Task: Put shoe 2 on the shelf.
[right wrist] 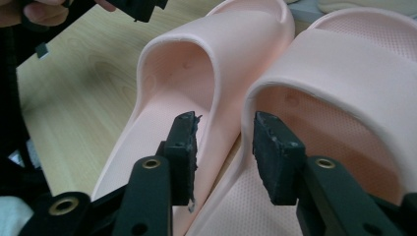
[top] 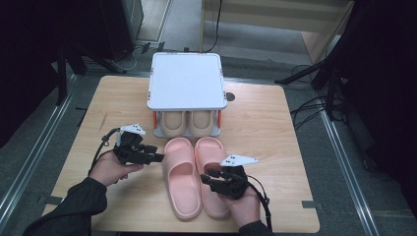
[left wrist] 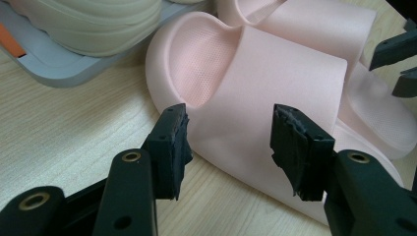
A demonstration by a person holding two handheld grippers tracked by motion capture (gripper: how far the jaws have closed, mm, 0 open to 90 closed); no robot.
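Resting side by side on the table before the shoe rack, the pink slippers lay free; you held your left gripper and right gripper apart, gripping nothing, flanking the pair

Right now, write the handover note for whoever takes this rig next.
Left gripper: open, holding nothing, beside the left pink slipper.
Right gripper: open, nothing between its jaws, over the right pink slipper.
Things: both pink slippers lie side by side on the table, in front of the white shoe rack. A beige pair sits on the rack's lower shelf.
Done: pink pair set together.
Left: probably moving the pink pair onto the rack.
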